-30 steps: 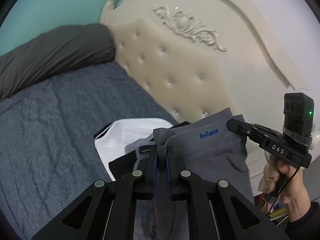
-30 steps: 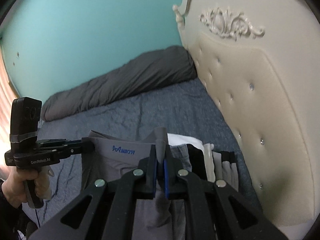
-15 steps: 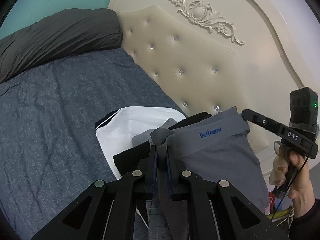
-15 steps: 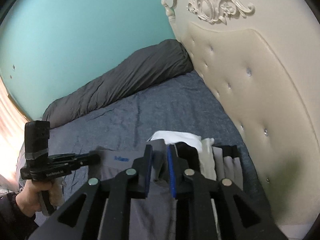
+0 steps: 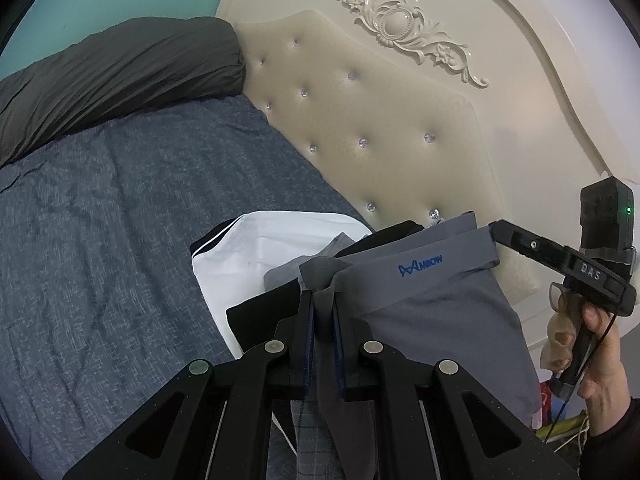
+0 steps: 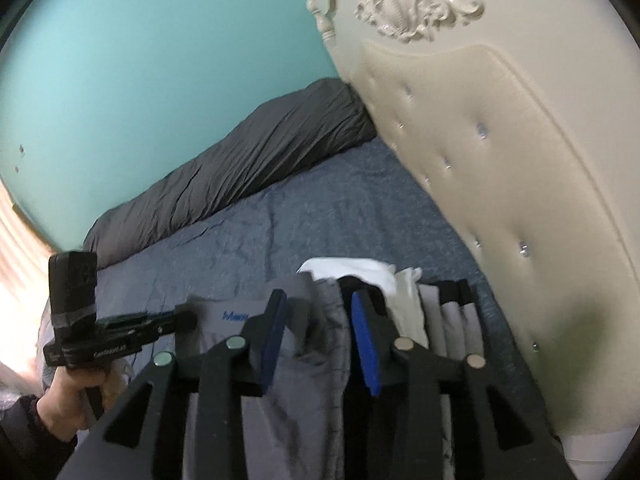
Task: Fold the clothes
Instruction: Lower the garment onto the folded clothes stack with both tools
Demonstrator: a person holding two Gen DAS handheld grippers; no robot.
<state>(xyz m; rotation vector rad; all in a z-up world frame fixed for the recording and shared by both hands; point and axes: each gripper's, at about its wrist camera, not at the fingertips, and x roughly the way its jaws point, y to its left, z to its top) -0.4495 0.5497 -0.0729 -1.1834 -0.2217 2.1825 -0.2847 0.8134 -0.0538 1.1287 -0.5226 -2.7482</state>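
**Inspector A:** Since the earlier frames the right gripper (image 6: 318, 336) has been let go: its blue-padded jaws, then pinched together on a fold of cloth, have just been opening and now stand apart. The view past the left gripper (image 5: 322, 316) has also been lowered toward the bed, so that more of the clothing pile is seen.

**Inspector B:** Is anything noted between the right jaws?

**Inspector A:** The grey stretch-fabric shorts with a blue logo on the waistband (image 5: 436, 304) are seen lying between them, slack, with the pads not pressed on the cloth. In the left wrist view, the tip of the right gripper is seen at the far waistband corner; contact there cannot be told.

**Inspector B:** And the left tool?

**Inspector A:** It is clamped on a bunched corner of the same shorts; cloth is pinched between the pads and hangs below them.

**Inspector B:** Location of the garment?

**Inspector A:** It is held over a row of folded clothes, among them a white folded garment with dark trim (image 5: 272, 256), set on the blue-grey mottled bedspread (image 5: 120, 220) just beside the cream tufted headboard (image 5: 360, 128). A dark grey rolled duvet (image 5: 120, 76) is recorded along the far side of the bed.
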